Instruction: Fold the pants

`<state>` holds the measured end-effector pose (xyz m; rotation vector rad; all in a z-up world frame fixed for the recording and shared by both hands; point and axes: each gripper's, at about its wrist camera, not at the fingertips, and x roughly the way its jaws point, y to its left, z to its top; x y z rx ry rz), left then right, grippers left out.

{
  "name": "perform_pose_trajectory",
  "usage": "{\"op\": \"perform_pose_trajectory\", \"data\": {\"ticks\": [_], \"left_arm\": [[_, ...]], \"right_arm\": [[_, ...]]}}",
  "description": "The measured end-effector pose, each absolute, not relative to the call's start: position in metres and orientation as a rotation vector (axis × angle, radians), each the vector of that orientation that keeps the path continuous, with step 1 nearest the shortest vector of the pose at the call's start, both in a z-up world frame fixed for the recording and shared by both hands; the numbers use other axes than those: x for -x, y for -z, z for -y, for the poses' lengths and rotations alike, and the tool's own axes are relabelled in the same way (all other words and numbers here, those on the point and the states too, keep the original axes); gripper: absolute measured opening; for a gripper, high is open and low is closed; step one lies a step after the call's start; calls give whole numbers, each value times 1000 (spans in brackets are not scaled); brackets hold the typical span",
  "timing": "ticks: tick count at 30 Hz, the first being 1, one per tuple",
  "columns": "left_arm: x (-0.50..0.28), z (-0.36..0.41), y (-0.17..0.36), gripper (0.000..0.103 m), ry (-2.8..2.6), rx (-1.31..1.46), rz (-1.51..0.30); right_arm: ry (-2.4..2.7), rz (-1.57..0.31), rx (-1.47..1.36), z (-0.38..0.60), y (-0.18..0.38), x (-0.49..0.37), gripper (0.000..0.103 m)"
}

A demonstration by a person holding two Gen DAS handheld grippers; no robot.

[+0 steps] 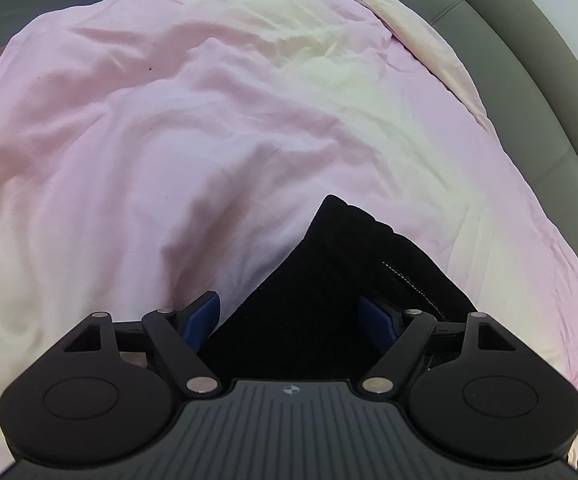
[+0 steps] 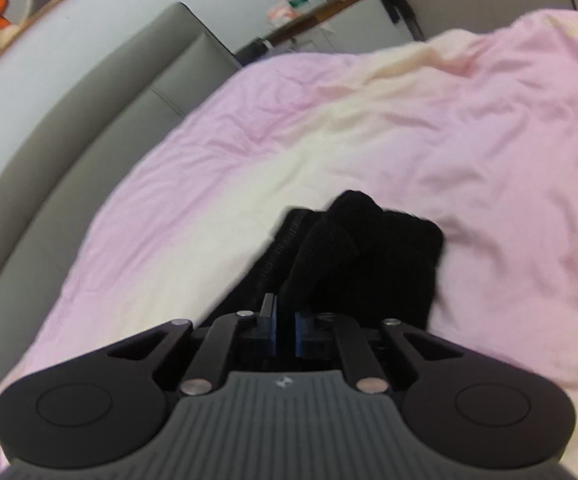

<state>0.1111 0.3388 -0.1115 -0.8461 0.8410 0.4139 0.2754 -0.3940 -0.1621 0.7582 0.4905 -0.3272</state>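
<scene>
On my left, the left gripper (image 1: 291, 316) hangs spread wide over the black pants (image 1: 341, 280), cloth lying between its blue pads (image 1: 203, 314) but not squeezed. The pants lie on the pink duvet (image 1: 169, 140), their long axis running up and rightward away from these tongs. On my right, the right gripper (image 2: 285, 320) is pressed together, pinching a bunched fold of the pants (image 2: 361, 256). I judge the right hand is the one engaged; the left must close before any fold.
</scene>
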Motion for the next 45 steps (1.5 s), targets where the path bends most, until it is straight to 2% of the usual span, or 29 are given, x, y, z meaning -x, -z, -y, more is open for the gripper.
{"op": "perform_pose_trajectory", "data": {"ticks": [4,6,9,13,14,15,17,22,23,24,25,26,27,34,37,39,40,41,42,43,44,45], "left_arm": [[-112,-339,113,91,-406,846,-840],[-112,-338,113,91,-409,839,-840],[-112,-338,114,91,-406,843,-840],[-112,-339,114,91,-402,851,-840],[-112,-339,114,91,-402,849,-840],[-112,-339,115,91,-403,848,-839],[-112,-339,115,92,-404,849,-840],[-112,-339,114,92,-406,843,-841],[-112,-338,114,93,-408,838,-841],[-112,-338,115,93,-408,830,-842],[-112,-336,115,94,-409,820,-843],[-113,-336,115,94,-410,814,-845],[-113,-336,114,94,-410,809,-845],[-114,-328,110,94,-381,775,-836],[-117,-325,109,94,-371,750,-843],[-117,-325,109,94,-372,741,-844],[-117,-325,110,94,-372,738,-844],[-118,-326,110,94,-372,737,-846],[-118,-325,111,94,-372,740,-847],[-118,-326,112,94,-372,746,-847],[-118,-326,113,94,-370,752,-848],[-118,-326,113,94,-369,756,-850]], "right_arm": [[132,-221,-788,387,98,-264,2],[103,-175,-710,382,81,-262,2],[252,-380,-717,394,105,-279,2],[419,-625,-803,417,171,-276,3],[436,-650,-833,421,186,-271,8],[450,-650,-868,426,200,-264,24],[471,-626,-922,433,212,-253,45],[466,-562,-944,438,208,-255,48],[470,-544,-945,440,203,-257,40],[460,-537,-946,443,199,-261,23],[448,-550,-931,445,195,-266,19],[446,-557,-896,446,189,-270,6],[435,-546,-863,447,181,-272,0],[402,-338,-776,448,144,-272,0],[475,-416,-776,452,166,-284,0],[563,-579,-714,450,189,-298,0],[577,-615,-699,449,196,-300,4],[585,-610,-684,447,200,-298,12],[602,-595,-667,445,200,-295,31],[621,-589,-653,444,200,-293,39],[636,-582,-650,444,199,-287,46],[637,-567,-660,445,198,-281,46]]}}
